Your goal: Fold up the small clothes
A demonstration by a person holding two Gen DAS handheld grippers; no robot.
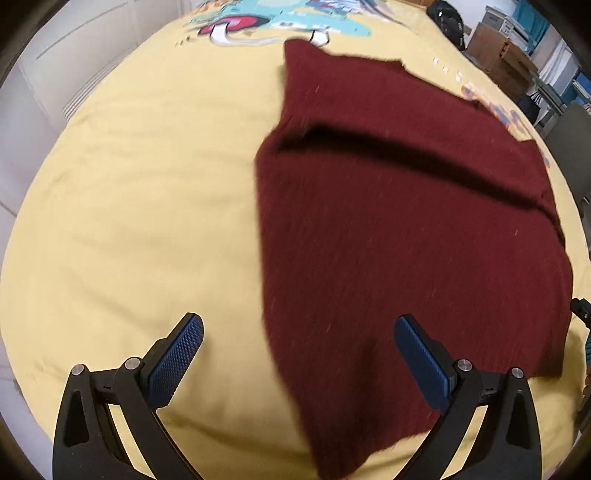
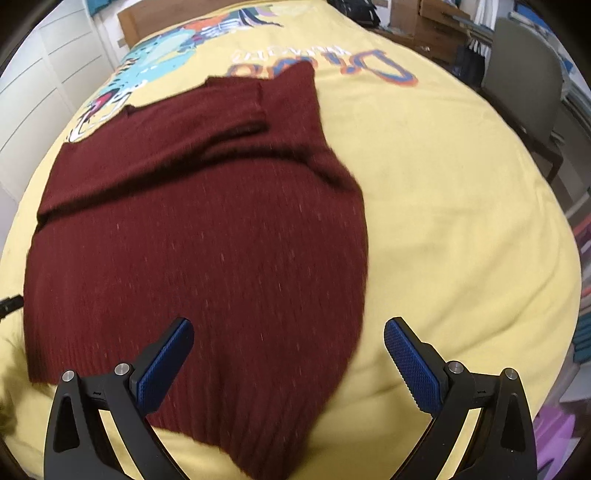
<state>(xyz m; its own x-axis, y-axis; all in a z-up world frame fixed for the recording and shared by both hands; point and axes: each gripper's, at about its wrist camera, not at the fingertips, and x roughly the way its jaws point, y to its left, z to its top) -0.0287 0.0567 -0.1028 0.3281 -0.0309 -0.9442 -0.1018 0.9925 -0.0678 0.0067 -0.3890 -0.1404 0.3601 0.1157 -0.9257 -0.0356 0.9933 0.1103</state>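
A dark red ribbed knit garment (image 1: 406,236) lies spread on a yellow bedspread (image 1: 140,206), with a fold crease across its far part. My left gripper (image 1: 298,325) is open and empty, above the garment's near left edge. In the right wrist view the garment (image 2: 207,243) fills the left and centre, with a sleeve or flap folded over at the far end. My right gripper (image 2: 289,326) is open and empty, above the garment's near right edge.
The bedspread (image 2: 461,221) carries a colourful cartoon print (image 1: 280,18) and lettering (image 2: 332,62) at its far end. White cupboards (image 2: 44,85) stand to the left. A chair (image 2: 524,74), boxes and shelves (image 1: 509,48) stand beyond the bed's right side.
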